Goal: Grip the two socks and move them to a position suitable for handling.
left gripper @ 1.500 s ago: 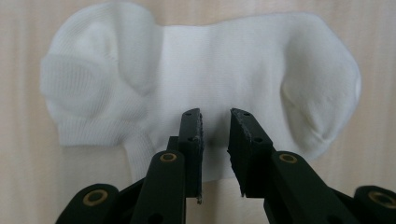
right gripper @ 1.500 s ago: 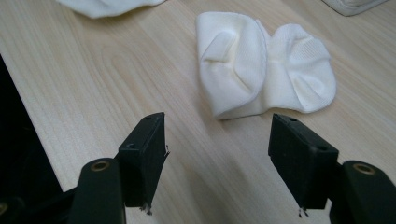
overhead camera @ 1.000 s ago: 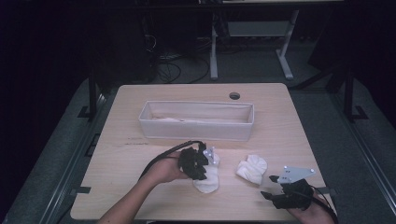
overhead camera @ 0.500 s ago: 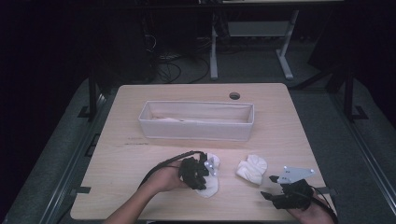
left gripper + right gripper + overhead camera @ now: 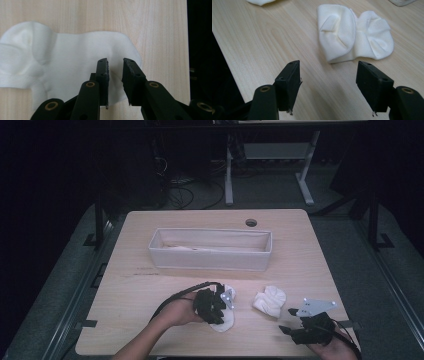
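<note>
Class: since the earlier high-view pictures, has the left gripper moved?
Yes. The left gripper has shifted slightly toward the near table edge, away from the white bin, over the sock.

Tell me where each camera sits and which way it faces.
High view: above the person's side, looking forward and down on the table, bin, two socks, both forearms and grippers.
Left gripper view: on the left gripper, looking down at the flat sock; jaws narrowly apart over it.
Right gripper view: on the right gripper, looking low across the table at the folded sock; jaws wide.
Shared: both socks also show in the high view.
</note>
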